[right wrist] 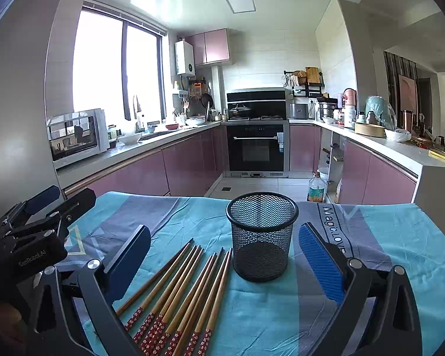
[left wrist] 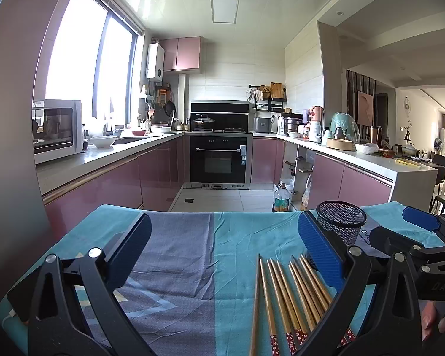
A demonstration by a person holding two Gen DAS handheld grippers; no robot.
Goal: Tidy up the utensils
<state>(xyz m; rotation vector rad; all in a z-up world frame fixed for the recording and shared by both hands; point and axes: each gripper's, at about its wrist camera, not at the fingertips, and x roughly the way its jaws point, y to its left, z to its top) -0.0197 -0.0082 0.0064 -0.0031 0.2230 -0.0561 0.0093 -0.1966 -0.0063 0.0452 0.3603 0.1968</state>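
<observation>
Both hand-held grippers, left (left wrist: pixel 222 246) and right (right wrist: pixel 225 255), gape wide, holding nothing. Chopsticks (right wrist: pixel 181 293) fan out on the cloth-covered desk (right wrist: pixel 406 246), just left of the upright mesh cup (right wrist: pixel 262 237). Risk: crowded sticks; pinching one may drag neighbours, or tip the cup.

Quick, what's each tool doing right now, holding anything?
Left tool: open, holding nothing.
Right tool: open, holding nothing.

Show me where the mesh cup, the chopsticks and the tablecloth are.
mesh cup (right wrist: pixel 262 249), right wrist view, front of its wall.
chopsticks (right wrist: pixel 190 290), right wrist view, wooden shafts mid-bundle.
tablecloth (right wrist: pixel 400 255), right wrist view, bare teal patch.
</observation>
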